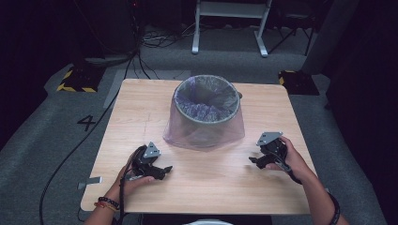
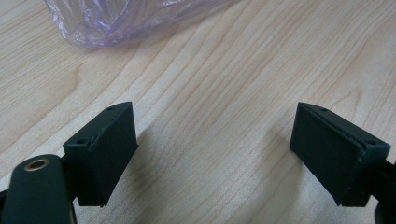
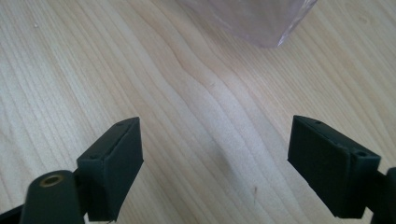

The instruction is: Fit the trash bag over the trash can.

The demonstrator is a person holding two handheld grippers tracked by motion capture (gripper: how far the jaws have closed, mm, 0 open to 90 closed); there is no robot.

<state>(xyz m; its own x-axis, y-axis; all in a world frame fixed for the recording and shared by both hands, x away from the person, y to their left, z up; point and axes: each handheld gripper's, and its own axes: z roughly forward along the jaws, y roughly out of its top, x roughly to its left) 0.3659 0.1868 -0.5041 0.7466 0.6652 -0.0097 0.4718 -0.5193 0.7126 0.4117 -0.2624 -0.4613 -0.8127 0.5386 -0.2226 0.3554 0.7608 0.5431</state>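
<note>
purple bag point(image 1: 204, 126) lies between and beyond both open grippers point(image 1: 164, 169) point(image 1: 253, 161).

My jaws are spread wide apart with nothing between them, just bare wooden table point(image 2: 219, 107) underneath, light grain running diagonally. My left gripper point(image 2: 215, 154) sits low over the wood, each pad throwing a soft shadow. Up in the top left corner there's crinkly purple plastic bag point(image 2: 116, 21) lying on the table, well clear of me.
</note>
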